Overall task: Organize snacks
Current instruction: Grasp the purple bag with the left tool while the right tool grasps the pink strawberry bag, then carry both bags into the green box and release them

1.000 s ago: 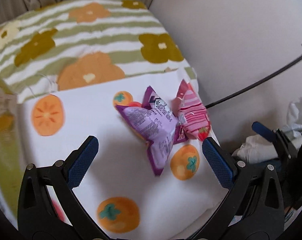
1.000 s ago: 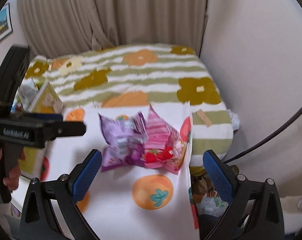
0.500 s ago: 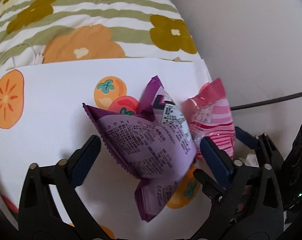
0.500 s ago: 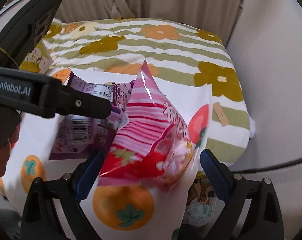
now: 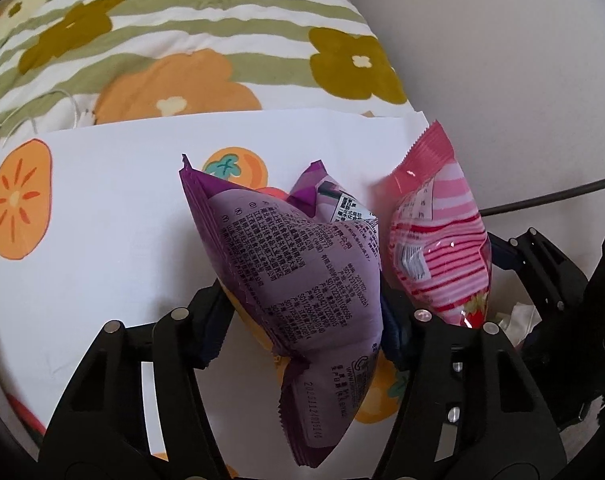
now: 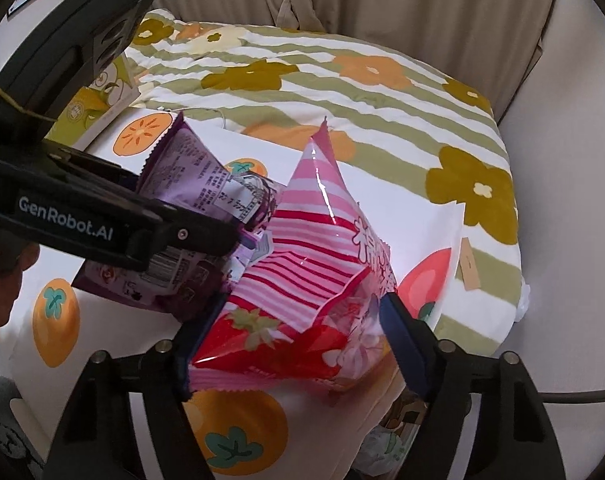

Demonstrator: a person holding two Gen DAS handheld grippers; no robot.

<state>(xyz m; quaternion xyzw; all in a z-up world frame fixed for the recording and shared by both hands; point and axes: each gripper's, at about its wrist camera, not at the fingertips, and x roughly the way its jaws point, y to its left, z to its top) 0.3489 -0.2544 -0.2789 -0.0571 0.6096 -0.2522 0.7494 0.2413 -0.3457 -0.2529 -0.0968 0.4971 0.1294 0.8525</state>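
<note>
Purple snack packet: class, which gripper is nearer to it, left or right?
Left. The left gripper has its jaws closed on the purple snack packet, while the right gripper grips the pink striped packet beside it.

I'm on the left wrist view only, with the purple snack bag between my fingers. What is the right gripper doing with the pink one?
Observer: The right gripper has its fingers on both sides of the pink striped snack bag, pressing its lower part.
Operator: What's on the pink bag's front? I see only its back label.
Observer: A strawberry picture low on the bag, and large white characters near its right edge.
Operator: Anything to the left of my gripper that I can't see?
Observer: A yellow-green box with a cartoon print lies at the far left edge of the persimmon-print cloth, behind the left gripper, which grips the purple snack bag.
</note>
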